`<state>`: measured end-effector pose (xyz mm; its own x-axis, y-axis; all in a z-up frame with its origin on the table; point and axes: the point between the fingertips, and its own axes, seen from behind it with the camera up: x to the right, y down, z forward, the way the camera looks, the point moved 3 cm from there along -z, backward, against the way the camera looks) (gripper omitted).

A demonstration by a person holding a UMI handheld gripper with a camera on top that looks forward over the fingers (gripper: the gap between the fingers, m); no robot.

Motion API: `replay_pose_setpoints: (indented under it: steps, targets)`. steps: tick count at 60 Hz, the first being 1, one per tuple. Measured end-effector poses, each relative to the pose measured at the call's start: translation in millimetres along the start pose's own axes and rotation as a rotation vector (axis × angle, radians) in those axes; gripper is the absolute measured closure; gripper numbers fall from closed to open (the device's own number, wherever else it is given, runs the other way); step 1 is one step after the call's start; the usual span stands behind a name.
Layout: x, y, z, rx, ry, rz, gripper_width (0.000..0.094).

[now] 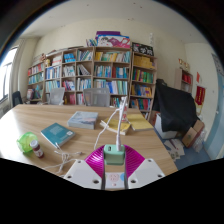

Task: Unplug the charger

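A small mint-green charger block (113,151) sits between my gripper's (113,160) two magenta pads (97,160), which press on it from both sides. A white cable (118,122) runs from the top of the charger, up and away over the wooden table (45,118). Below the charger a white piece with a red mark (114,179) shows between the fingers. I cannot see a socket or power strip.
A teal book (57,133) and a green-and-white object (29,144) lie on the table to the left. A stack of papers and boxes (86,119) sits further back. A black bag on a chair (175,108) is to the right. Bookshelves (95,72) line the far wall.
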<state>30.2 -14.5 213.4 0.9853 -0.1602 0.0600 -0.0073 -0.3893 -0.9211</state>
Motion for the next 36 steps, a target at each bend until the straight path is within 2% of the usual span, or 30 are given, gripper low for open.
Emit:
replay_pose_setpoints:
  steps: [5, 10, 14, 21, 27, 31, 36]
  targets:
    - [32.4, 29.0, -12.1, -0.11, 0.051, -0.048, 0.0673]
    - [66.1, 68.5, -15.8, -0.259, 0.083, -0.094, 0.0665]
    - [89.1, 105.8, -12.2, -0.383, 0.093, -0.085, 0.0658]
    - [112.3, 163.1, 4.5, -0.551, 0.084, -0.031, 0.0645]
    - [116.9, 195.3, 25.6, -0.628, 0.032, 0.001, 0.0634]
    - [118.6, 195.4, 34.3, -0.663, -0.004, -0.009, 0.062]
    - [121.3, 198.3, 52.3, -0.642, -0.052, -0.031, 0.0588]
